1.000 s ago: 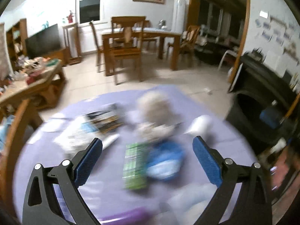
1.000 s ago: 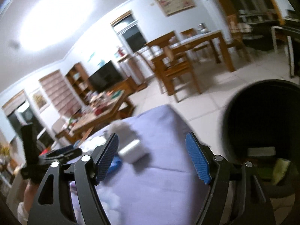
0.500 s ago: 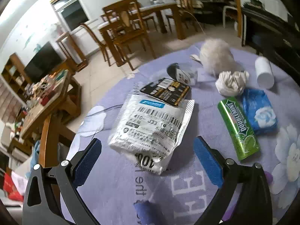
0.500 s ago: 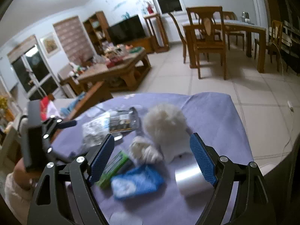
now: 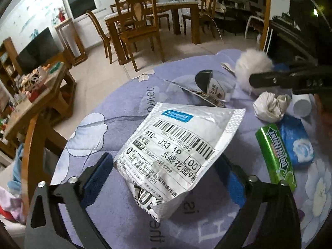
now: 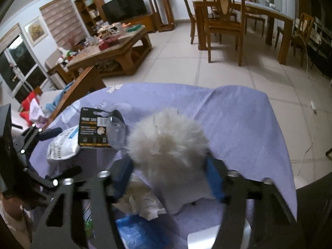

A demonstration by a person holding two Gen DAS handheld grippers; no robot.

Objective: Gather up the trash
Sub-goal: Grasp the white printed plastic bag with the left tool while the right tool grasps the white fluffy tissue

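A white courier bag [image 5: 178, 151] with a barcode label lies on the purple tablecloth [image 5: 124, 108]. My left gripper [image 5: 166, 178] is open with its fingers either side of the bag's near end. My right gripper [image 6: 168, 178] is open around a white fluffy ball [image 6: 168, 143], its blue pads close to the ball's sides. The ball also shows in the left wrist view [image 5: 253, 66]. Beside them lie a crumpled tissue [image 5: 271, 105], a green gum pack [image 5: 276, 155], a blue tissue pack [image 5: 296, 143], a black blister card [image 6: 93, 130] and a white cup [image 5: 302, 105].
The table stands in a living room. A wooden chair back [image 5: 31, 145] is at the table's left edge. A cluttered coffee table [image 6: 108, 49] and a dining set [image 6: 228, 18] stand beyond on the tiled floor. A dark bin rim [image 6: 311, 191] is at the right.
My left gripper has moved forward onto the courier bag, which now lies between its fingers. My right gripper has moved in around the fluffy ball.
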